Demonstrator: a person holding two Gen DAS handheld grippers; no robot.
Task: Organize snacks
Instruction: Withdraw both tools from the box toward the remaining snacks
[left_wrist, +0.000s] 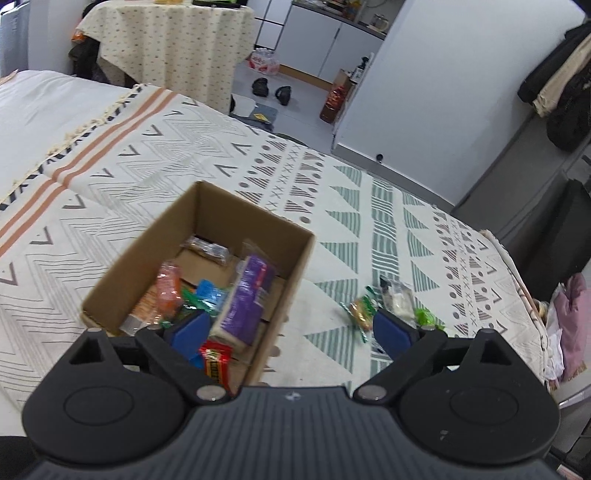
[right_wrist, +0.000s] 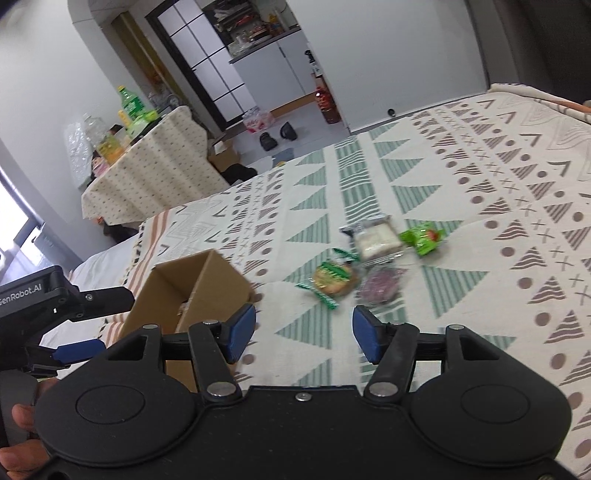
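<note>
Purplish snack (right_wrist: 380, 286), perhaps right-view only

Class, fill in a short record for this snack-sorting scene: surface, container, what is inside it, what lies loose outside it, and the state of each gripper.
surface: patterned bedspread
container: open cardboard box standing on the bedspread
inside box: purple pack, orange packet, blue packet, clear wrapped bar, red packet
loose on bedspread: round biscuit pack, dark purple pack, clear pale pack, green packet
left gripper: jaws open, holding nothing
right gripper: jaws open, holding nothing, aimed toward the loose snacks
</note>
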